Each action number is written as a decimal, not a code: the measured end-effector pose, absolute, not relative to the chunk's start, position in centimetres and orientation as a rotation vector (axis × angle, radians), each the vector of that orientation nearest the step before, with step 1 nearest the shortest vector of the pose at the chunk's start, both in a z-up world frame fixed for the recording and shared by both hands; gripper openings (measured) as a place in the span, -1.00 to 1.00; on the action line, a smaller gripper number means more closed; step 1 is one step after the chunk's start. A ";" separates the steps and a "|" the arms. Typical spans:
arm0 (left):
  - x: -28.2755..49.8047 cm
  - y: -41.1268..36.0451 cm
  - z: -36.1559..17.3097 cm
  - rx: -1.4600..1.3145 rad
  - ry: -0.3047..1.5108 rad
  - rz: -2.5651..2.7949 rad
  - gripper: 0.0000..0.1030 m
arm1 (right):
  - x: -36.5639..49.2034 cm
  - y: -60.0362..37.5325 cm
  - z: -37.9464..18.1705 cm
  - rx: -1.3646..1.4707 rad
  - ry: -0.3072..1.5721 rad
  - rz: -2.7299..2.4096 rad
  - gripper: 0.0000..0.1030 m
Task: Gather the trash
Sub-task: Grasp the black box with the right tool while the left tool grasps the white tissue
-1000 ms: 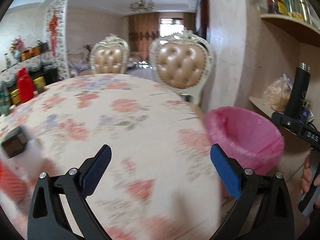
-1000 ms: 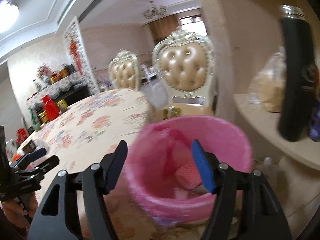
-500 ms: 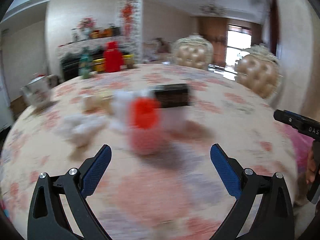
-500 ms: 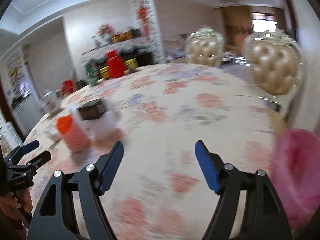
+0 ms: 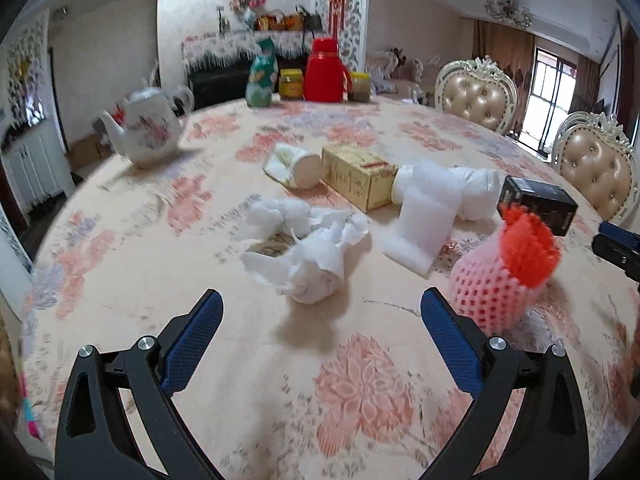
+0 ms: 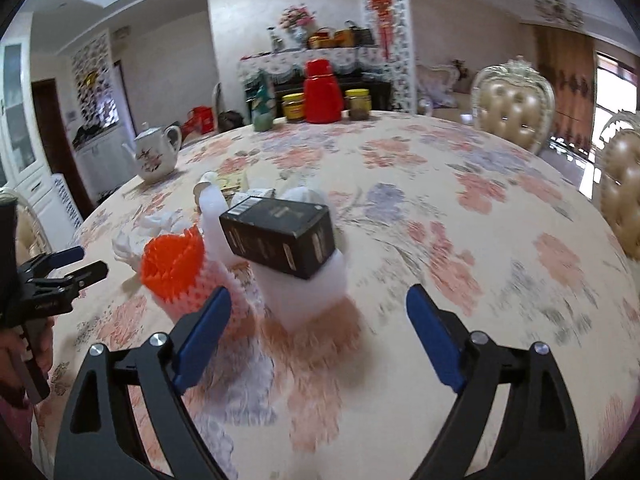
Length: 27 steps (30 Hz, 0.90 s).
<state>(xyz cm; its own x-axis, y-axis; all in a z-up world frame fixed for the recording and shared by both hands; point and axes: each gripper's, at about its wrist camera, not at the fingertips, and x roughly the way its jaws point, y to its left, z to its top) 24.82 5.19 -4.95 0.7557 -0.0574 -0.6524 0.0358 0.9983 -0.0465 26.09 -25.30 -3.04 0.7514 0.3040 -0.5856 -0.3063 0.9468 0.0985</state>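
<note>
Trash lies on the flowered table (image 5: 360, 380): crumpled white tissue (image 5: 308, 256), a white foam sheet (image 5: 424, 216), a yellow box (image 5: 360, 176), a tipped paper cup (image 5: 296, 166), a black box (image 5: 538, 204) and a pink foam net with an orange net inside (image 5: 504, 276). My left gripper (image 5: 320, 344) is open and empty, just short of the tissue. My right gripper (image 6: 318, 336) is open and empty, just short of the black box (image 6: 280, 236), which rests on white foam (image 6: 304, 292). The pink and orange net (image 6: 180, 268) stands left of it.
A white teapot (image 5: 144, 132) stands at the table's left. A red thermos (image 5: 324, 72), a green bottle (image 5: 262, 74) and jars stand at the far edge. Two padded chairs (image 5: 476, 96) stand at the right. The left gripper shows at the right wrist view's left edge (image 6: 60, 272).
Both grippers have swung left, away from the pink-lined bin, and now face the trash on the table. Both stay open and empty.
</note>
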 end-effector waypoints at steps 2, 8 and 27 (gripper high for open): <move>26.0 5.2 -5.6 -0.044 0.742 -0.052 0.82 | 27.4 -24.8 -3.3 -0.015 0.647 0.369 0.69; 29.6 5.3 -7.3 -0.041 0.813 -0.048 0.82 | 31.0 -23.1 -4.0 -0.052 0.666 0.462 0.69; 27.8 3.9 -7.1 -0.065 0.773 -0.104 -0.22 | 25.7 -21.0 -2.6 -0.168 0.539 0.479 -0.22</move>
<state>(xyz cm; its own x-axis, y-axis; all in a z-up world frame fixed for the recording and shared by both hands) 27.81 3.87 -7.13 0.7109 -0.1179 -0.6933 0.0704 0.9928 -0.0967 25.69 -20.95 -2.59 0.7516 0.3933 -0.5295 -0.4800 0.8768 -0.0300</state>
